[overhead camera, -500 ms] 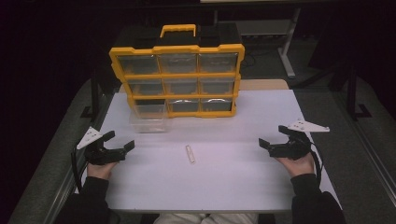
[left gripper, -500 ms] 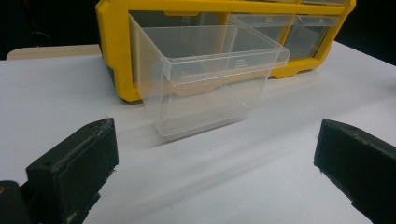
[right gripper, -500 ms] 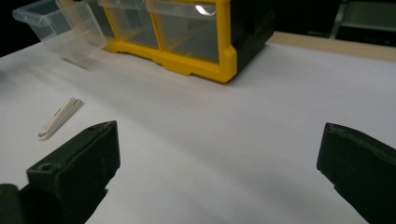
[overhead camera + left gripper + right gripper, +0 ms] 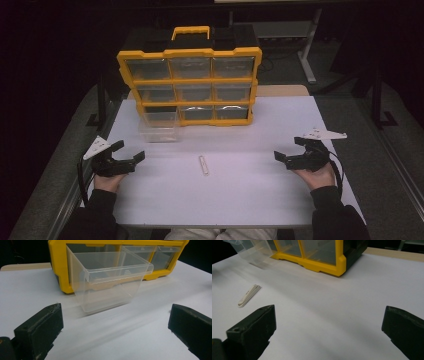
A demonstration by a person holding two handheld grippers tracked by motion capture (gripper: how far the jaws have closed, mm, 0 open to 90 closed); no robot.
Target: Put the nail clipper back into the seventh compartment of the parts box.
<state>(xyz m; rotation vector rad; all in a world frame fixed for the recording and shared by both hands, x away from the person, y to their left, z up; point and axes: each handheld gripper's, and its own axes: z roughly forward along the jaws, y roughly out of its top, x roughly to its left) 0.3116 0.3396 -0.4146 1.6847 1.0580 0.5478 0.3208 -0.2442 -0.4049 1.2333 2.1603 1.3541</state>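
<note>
On the white table point(image 4: 250, 200), the left gripper point(image 4: 131, 151) and right gripper point(image 4: 286, 149) rest near opposite edges, each with its jaws spread wide and nothing between them. Between the two, well apart from both, a small white clip point(image 4: 203, 165) lies flat. Just in front of the yellow drawer organizer point(image 4: 190, 80), the clear plastic drawer point(image 4: 159, 126) stands upright, pulled out of its lower-left slot.

Left gripper point(image 4: 131, 151) and right gripper point(image 4: 287, 148) rest low — jaws wide, empty, pointing inward.
</note>
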